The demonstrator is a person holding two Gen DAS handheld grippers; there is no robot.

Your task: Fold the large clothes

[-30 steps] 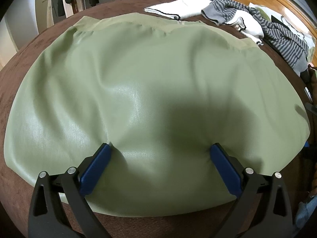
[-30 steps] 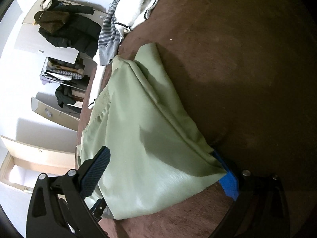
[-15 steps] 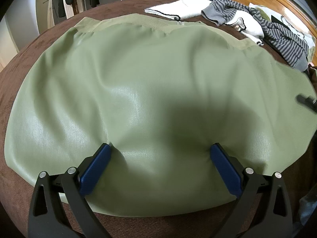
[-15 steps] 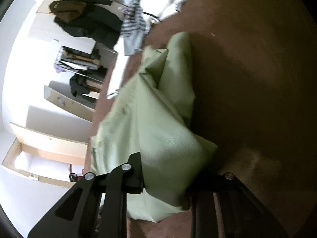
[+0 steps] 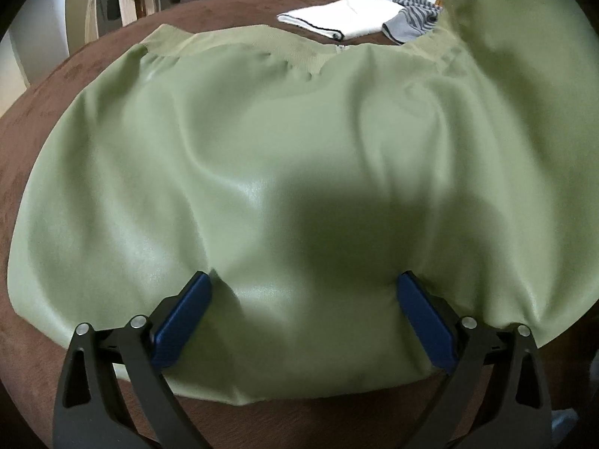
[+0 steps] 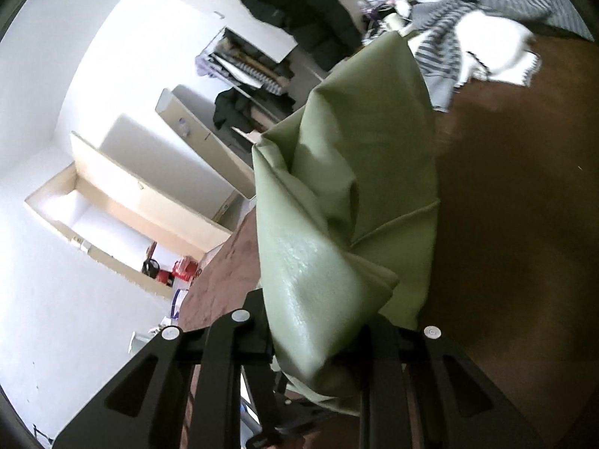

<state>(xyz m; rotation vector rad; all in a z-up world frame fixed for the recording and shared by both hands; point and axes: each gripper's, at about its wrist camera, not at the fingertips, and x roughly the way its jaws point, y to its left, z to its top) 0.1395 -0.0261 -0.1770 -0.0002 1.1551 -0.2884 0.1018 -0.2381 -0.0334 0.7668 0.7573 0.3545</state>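
1. Green garment (image 5: 262,157) of smooth, leather-like cloth lies spread over the brown bed cover (image 5: 45,86), its ribbed hem at the far edge.
2. Left gripper (image 5: 305,299) stands wide open, its blue pads (image 5: 183,321) pressing down on the near part of the garment, not pinching it.
3. Right gripper (image 6: 318,333) is closed on a bunched corner of the same garment (image 6: 337,194); the jaws have just been closing, with cloth between them, and that side hangs lifted off the cover.
4. In the left wrist view the raised flap fills the upper right.
5. A white folded garment (image 5: 344,18) and a striped grey garment (image 5: 415,15) lie beyond the hem.
6. No brand, label or writing can be read anywhere.
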